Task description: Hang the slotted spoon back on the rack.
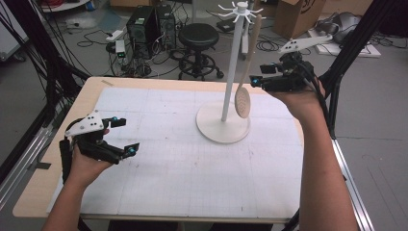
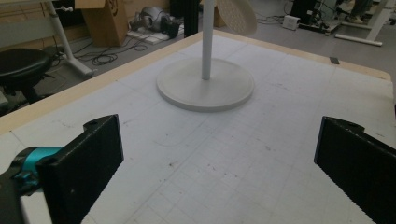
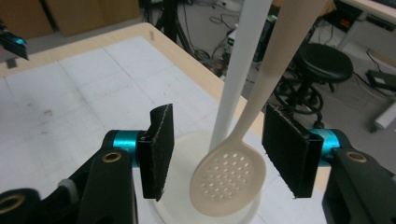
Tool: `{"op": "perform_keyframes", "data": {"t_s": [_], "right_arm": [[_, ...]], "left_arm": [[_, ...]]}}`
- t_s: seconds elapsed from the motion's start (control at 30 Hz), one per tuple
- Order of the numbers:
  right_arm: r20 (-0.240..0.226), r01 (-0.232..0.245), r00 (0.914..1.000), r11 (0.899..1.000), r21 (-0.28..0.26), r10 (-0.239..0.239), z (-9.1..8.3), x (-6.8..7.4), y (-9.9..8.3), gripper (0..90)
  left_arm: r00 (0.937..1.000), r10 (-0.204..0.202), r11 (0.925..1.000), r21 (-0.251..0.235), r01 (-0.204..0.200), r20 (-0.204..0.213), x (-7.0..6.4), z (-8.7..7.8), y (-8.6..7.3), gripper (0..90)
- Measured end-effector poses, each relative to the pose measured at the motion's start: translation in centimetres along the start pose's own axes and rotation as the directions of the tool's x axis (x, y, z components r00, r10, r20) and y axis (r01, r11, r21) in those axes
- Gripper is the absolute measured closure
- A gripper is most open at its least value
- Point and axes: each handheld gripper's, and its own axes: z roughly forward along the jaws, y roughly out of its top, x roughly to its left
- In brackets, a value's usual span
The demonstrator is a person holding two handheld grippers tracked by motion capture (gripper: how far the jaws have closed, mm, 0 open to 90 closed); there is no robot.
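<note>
At the near-left part of the bench (image 1: 57, 192), the left gripper (image 1: 126, 136) rests low over the gridded white mat (image 1: 159, 168), jaws wide apart and holding nothing; in the left gripper view the bare mat lies between its two black pads.

Toward the far edge of the bench, right of centre, stands the white rack (image 1: 233, 57): a round base on the mat, a thin upright pole, and a ring of hooks at the top. A pale slotted spoon (image 1: 244, 98) hangs from one of those hooks, handle up, its perforated bowl dangling just above the base and close beside the pole.

Further right, near the far-right corner of the bench, the right gripper (image 1: 257, 79) is raised level with the spoon's lower handle. In the right gripper view its jaws stand apart with the spoon (image 3: 232, 179) between them, the neck of the handle passing up through the gap and neither pad touching it.

The step in hand looks like the approach to grasp the hanging spoon. The next move probably calls for closing squarely on the narrow neck just above the bowl, then lifting so the handle's end clears the hook, without nudging the pole or tipping the rack.

No brand, label or writing can be read on the spoon, the rack or the mat; a mark on a cardboard box (image 1: 296, 14) behind the bench is too cropped to make out.
</note>
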Motion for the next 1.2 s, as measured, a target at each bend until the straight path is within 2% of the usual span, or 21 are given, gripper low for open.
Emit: {"op": "perform_keyframes", "data": {"t_s": [0.23, 0.27, 0.4, 0.57, 0.7, 1.0, 1.1, 1.2], "right_arm": [[-0.036, -0.002, 0.9994, 0.999, -0.046, 0.001, -0.5, 0.5, -1.7, 37.1], [-0.040, -0.014, 0.9991, 0.999, -0.044, 0.012, -0.6, 0.7, -1.9, 35.7], [-0.059, 0.009, 0.9982, 0.998, -0.065, -0.013, -0.7, 1.2, -2.8, 30.7], [-0.105, 0.022, 0.9940, 0.994, -0.103, -0.033, -0.8, 2.1, -4.0, 25.0], [-0.144, 0.013, 0.9891, 0.992, -0.125, -0.031, -0.9, 2.7, -5.2, 21.6], [-0.165, 0.000, 0.9860, 0.987, -0.158, -0.027, -1.0, 3.4, -8.1, 20.1], [-0.152, 0.003, 0.9879, 0.986, -0.168, -0.029, -0.9, 3.8, -9.1, 19.0], [-0.164, -0.016, 0.9864, 0.981, -0.192, -0.016, -0.8, 4.0, -10.4, 18.0]], "left_arm": [[1.0000, -0.004, 1.0000, 0.005, 0.004, 0.000, 0.0, 0.1, 0.0, 1.8], [1.0000, -0.001, 1.0000, 0.007, 0.001, 0.000, 0.0, 0.1, 0.0, 1.8], [1.0000, -0.009, 0.9999, 0.005, 0.009, -0.003, 0.0, 0.0, -0.2, 1.8], [1.0000, -0.007, 0.9999, 0.009, 0.007, 0.001, 0.0, 0.0, -0.3, 1.8], [1.0000, -0.007, 0.9999, 0.014, 0.007, 0.003, -0.1, 0.0, -0.4, 1.8], [0.9999, -0.012, 0.9999, 0.012, 0.012, 0.006, 0.0, 0.1, -0.5, 1.8], [0.9999, -0.011, 0.9998, 0.014, 0.011, 0.009, 0.0, 0.2, -0.6, 1.8], [0.9998, -0.013, 0.9998, 0.013, 0.013, 0.013, 0.0, 0.3, -0.7, 1.8]]}}
